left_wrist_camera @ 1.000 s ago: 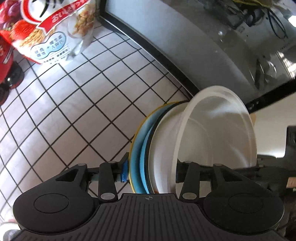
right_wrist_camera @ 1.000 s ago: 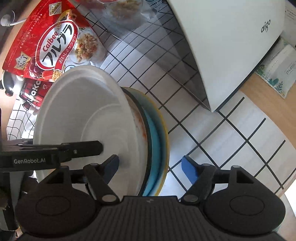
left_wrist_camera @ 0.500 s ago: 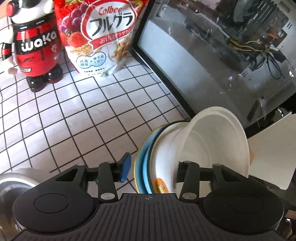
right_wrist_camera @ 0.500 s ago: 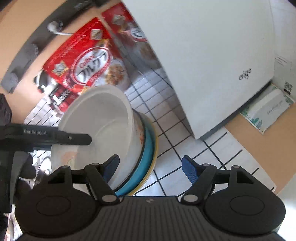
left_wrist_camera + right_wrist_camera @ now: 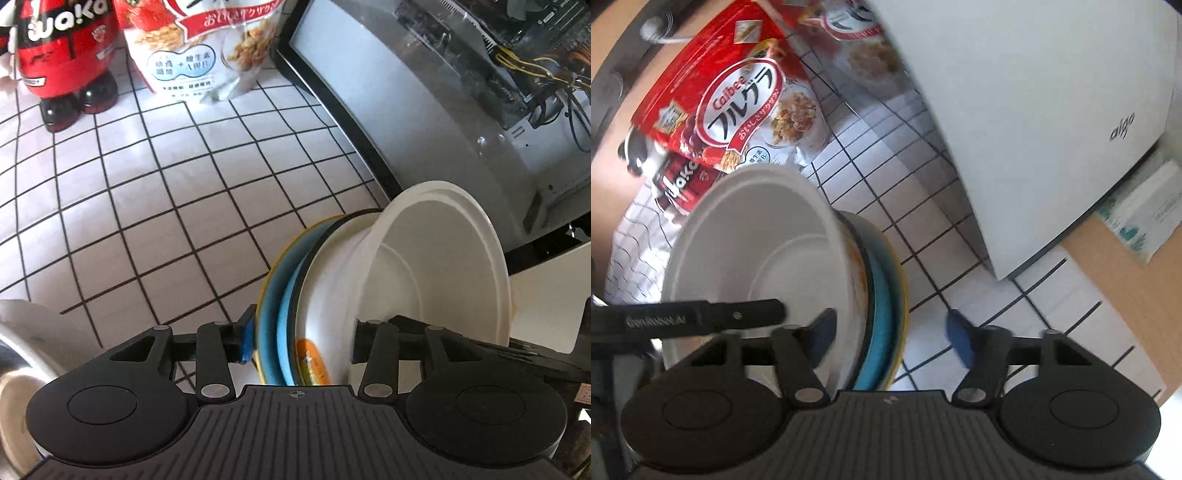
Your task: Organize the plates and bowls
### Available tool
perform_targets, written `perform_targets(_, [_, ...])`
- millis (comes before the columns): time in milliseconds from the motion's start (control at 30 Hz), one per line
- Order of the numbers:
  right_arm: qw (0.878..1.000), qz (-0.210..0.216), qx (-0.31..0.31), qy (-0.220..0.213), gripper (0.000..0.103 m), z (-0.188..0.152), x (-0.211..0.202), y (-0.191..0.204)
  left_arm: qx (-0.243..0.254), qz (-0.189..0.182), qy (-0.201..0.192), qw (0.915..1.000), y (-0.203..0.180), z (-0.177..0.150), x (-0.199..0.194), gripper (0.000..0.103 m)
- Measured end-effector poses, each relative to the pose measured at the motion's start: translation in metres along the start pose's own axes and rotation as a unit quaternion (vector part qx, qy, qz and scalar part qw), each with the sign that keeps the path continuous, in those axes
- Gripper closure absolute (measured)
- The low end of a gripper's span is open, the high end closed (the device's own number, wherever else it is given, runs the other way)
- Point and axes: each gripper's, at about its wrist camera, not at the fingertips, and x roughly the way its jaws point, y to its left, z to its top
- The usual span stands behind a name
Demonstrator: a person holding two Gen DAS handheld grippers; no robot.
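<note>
Left wrist | our left gripper (image 5: 301, 343) pinches the dish stack (image 5: 295, 295) | right gripper (image 5: 890, 332) open | we should carry it level, slowly.

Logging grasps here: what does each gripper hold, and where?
Left gripper clamps the stack of dishes by its rim; right gripper is open around it.

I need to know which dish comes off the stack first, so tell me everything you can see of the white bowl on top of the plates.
The white bowl is round, deep and plain, with a thin rolled rim and a flat circular floor; it looks like matte plastic or paper and is empty. It sits tipped on edge with the plates, its base against the white orange-marked one, which fronts a blue and a yellow-rimmed plate. The left gripper is shut on the stack, one finger inside the bowl. The right gripper straddles it, open.
</note>
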Motion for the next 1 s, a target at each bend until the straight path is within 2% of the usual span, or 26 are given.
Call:
perform_targets(200, [0.999,0.025,0.003,0.033,0.048,0.004,0.014,0.005,-0.033,-0.032,0.028,0.9985,0.006,0.001,0.013,0.047])
perform_targets(400, [0.998,0.042,-0.009,0.049,0.052,0.008,0.018,0.009,-0.032,-0.028,0.019,0.9989,0.003,-0.005,0.011,0.047])
perform_targets(567, [0.997,0.051,-0.03,0.056,0.053,0.011,0.02,0.011,-0.034,-0.021,-0.013,0.9991,0.0,-0.024,0.003,0.047])
perform_targets(800, [0.994,0.064,-0.077,0.054,0.054,0.008,0.012,0.014,-0.04,0.009,-0.076,0.9963,-0.011,-0.072,-0.016,0.05])
perform_targets(933, [0.99,0.062,-0.114,0.06,0.055,0.01,0.007,0.022,-0.08,-0.011,-0.094,0.9922,0.0,-0.087,-0.017,0.046])
perform_targets(1000, [0.988,0.041,-0.138,0.062,0.053,0.008,0.008,0.031,-0.092,-0.024,-0.1,0.9904,0.005,-0.087,-0.016,0.045])
